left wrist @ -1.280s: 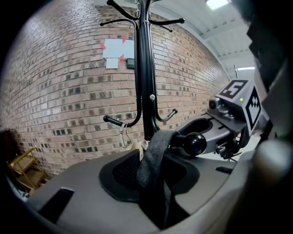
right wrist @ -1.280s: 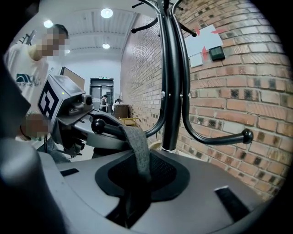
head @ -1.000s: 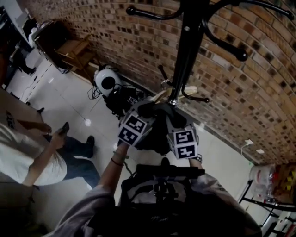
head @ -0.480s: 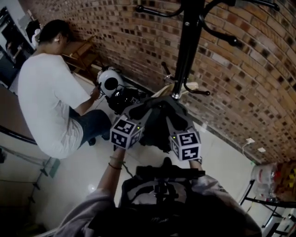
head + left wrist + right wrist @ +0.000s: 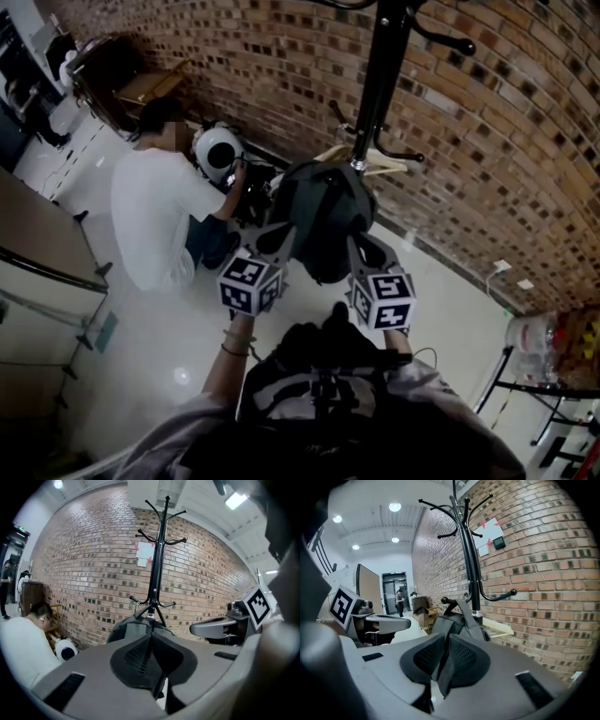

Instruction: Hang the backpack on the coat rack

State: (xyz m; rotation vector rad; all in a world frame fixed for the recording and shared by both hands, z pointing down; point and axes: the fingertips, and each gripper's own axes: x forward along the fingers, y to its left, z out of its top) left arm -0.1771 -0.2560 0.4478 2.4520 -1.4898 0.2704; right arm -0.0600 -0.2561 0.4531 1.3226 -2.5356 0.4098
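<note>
The dark grey backpack [image 5: 323,211] hangs from a low hook of the black coat rack [image 5: 380,84] in front of the brick wall. Both grippers are drawn back from it, just short of its lower part. My left gripper [image 5: 283,234] is shut, its pads meeting with nothing between them in the left gripper view [image 5: 151,637]. My right gripper [image 5: 362,247] looks shut too [image 5: 447,641], and I see nothing of the bag in it. The backpack [image 5: 126,630] and the rack's pole [image 5: 157,559] are straight ahead in the left gripper view. In the right gripper view the backpack [image 5: 450,618] hangs beside the pole [image 5: 468,559].
A person in a white shirt [image 5: 164,216] crouches left of the backpack beside a round white device [image 5: 217,150]. Wooden furniture [image 5: 150,89] stands against the brick wall [image 5: 525,159] at upper left. A tabletop edge [image 5: 47,258] is at far left, a rack with goods [image 5: 553,366] at lower right.
Both grippers have drawn back from the backpack toward me, and it stays hanging on the low hook. The person in white has moved over to the round device.
</note>
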